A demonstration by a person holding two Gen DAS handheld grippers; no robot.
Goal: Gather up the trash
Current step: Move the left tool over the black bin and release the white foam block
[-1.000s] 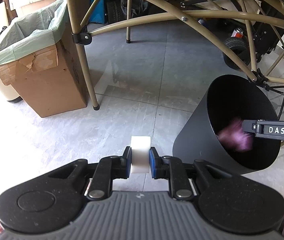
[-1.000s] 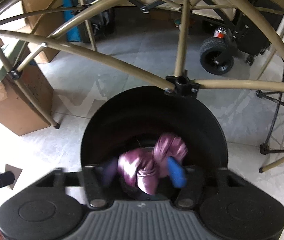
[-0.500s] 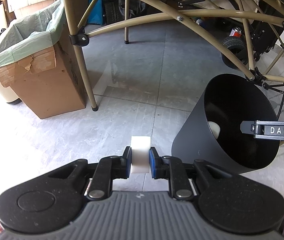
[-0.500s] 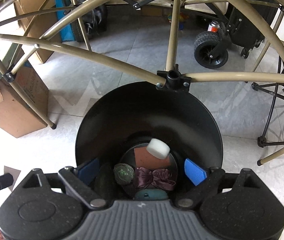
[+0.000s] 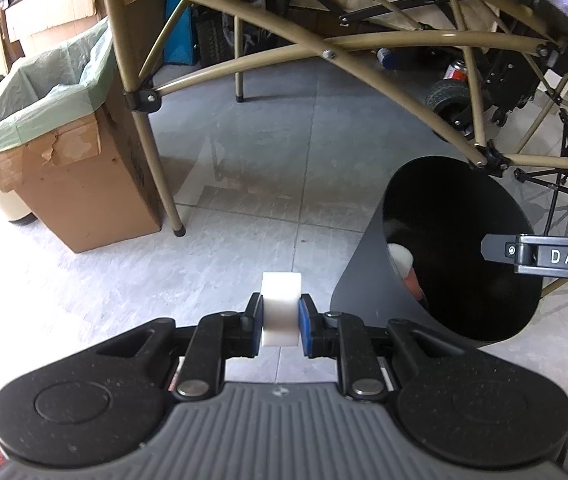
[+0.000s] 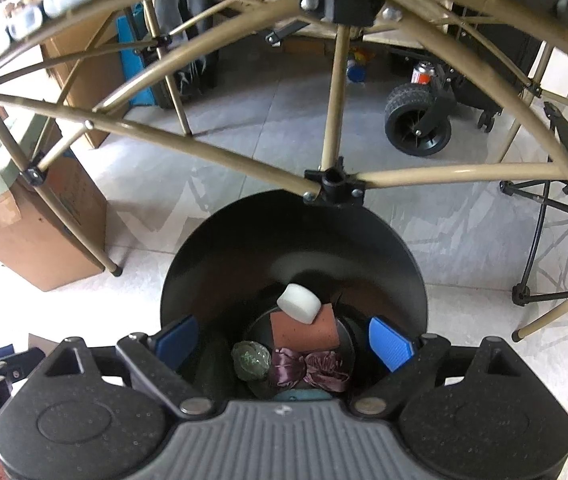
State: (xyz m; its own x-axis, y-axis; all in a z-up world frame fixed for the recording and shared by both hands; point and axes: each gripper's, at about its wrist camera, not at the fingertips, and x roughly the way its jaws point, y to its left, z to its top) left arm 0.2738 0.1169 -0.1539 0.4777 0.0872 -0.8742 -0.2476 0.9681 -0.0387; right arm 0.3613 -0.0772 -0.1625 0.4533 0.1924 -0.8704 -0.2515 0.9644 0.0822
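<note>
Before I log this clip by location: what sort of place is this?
Probably a garage or storage room. Tiled floor, a folding table's tan tube frame, a cardboard box lined with a green bag, and a wheeled cart stored behind.

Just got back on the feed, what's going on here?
A person is collecting trash with two handheld grippers. The right gripper hangs open and empty over the black bin, where a purple wrapper lies at the bottom. The left gripper is clamped on a white block beside the bin, not yet dropped.
</note>
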